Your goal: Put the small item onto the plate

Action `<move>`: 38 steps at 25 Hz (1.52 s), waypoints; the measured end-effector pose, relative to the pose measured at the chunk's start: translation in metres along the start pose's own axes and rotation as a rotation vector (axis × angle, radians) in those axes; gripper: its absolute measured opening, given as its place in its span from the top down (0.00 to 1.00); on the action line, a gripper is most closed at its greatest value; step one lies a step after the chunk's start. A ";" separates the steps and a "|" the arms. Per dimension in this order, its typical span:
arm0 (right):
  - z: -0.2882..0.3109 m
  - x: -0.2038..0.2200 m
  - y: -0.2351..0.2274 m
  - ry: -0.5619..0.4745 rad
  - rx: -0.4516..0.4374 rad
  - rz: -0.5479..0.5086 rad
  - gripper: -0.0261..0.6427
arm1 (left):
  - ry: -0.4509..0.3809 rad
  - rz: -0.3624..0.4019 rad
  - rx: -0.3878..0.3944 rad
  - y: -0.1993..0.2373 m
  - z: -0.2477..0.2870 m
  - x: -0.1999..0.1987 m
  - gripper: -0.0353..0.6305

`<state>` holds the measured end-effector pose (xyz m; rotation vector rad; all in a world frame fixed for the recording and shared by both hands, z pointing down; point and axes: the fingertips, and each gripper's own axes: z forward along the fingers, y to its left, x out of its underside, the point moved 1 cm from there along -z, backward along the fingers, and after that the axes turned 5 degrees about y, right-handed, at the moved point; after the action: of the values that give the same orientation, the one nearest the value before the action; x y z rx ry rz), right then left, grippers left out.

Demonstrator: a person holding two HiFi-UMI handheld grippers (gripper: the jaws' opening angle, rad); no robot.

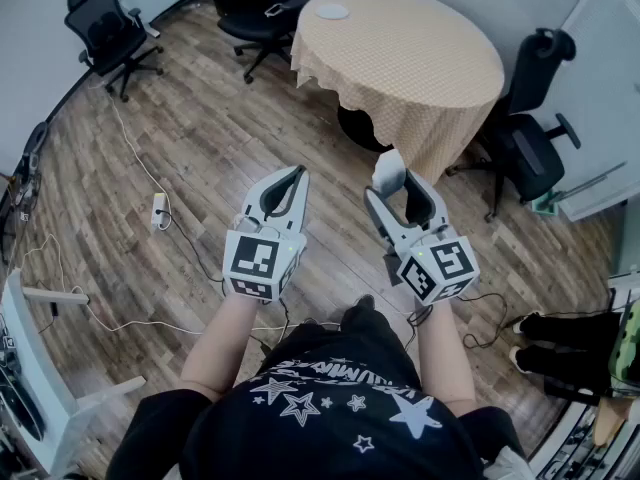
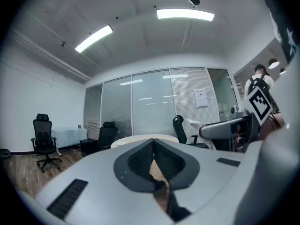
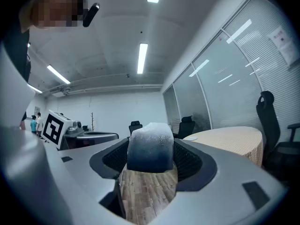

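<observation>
One small pale-grey block (image 3: 151, 146) is sitting pinched in the right gripper (image 1: 398, 188), the left gripper (image 1: 296, 174) is pressing its jaws together, both well short of the white plate (image 1: 332, 11) on the beige-clothed round table (image 1: 420, 68).

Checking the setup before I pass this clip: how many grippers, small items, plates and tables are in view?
grippers: 2 (left gripper, right gripper)
small item, in the right gripper: 1
plate: 1
table: 1
Total: 5
</observation>
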<state>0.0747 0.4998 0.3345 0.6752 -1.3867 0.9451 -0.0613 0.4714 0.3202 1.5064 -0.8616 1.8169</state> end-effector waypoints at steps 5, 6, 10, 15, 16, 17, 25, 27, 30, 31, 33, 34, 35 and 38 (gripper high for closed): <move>-0.001 0.010 0.008 0.042 0.031 0.010 0.51 | 0.003 -0.074 -0.018 -0.002 -0.014 0.004 0.94; -0.002 0.012 0.009 0.045 0.035 0.012 0.51 | 0.004 -0.084 -0.014 -0.003 -0.015 0.004 0.94; -0.007 0.016 0.014 0.052 0.051 0.020 0.51 | 0.016 -0.101 0.013 -0.008 -0.022 0.010 0.94; -0.012 0.024 0.024 0.065 0.054 0.029 0.51 | 0.008 -0.084 0.067 -0.019 -0.033 0.016 0.94; -0.013 0.024 0.025 0.064 0.059 0.027 0.51 | 0.007 -0.080 0.073 -0.019 -0.034 0.017 0.94; -0.013 0.024 0.027 0.062 0.064 0.024 0.51 | 0.007 -0.078 0.076 -0.019 -0.036 0.018 0.94; -0.011 0.030 0.048 0.053 0.067 0.022 0.51 | 0.006 -0.087 0.084 -0.007 -0.054 0.028 0.94; -0.008 0.028 0.048 0.048 0.065 0.033 0.51 | 0.009 -0.095 0.079 -0.003 -0.053 0.029 0.94; 0.001 0.024 0.041 0.041 0.059 0.038 0.51 | 0.015 -0.095 0.071 0.001 -0.046 0.030 0.94; 0.005 0.023 0.037 0.039 0.056 0.039 0.51 | 0.019 -0.094 0.067 0.003 -0.042 0.030 0.94; 0.015 0.022 0.029 0.035 0.045 0.037 0.51 | 0.025 -0.098 0.054 0.010 -0.034 0.031 0.94; 0.022 0.021 0.025 0.033 0.038 0.035 0.51 | 0.028 -0.100 0.045 0.014 -0.030 0.032 0.94; 0.029 0.020 0.020 0.030 0.030 0.035 0.51 | 0.032 -0.100 0.036 0.019 -0.025 0.033 0.94; 0.054 0.020 0.000 0.025 0.010 0.044 0.51 | 0.050 -0.091 0.009 0.034 -0.004 0.038 0.94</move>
<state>0.0458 0.4568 0.3594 0.6408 -1.3800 0.9926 -0.0967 0.4565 0.3535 1.4748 -0.7496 1.7864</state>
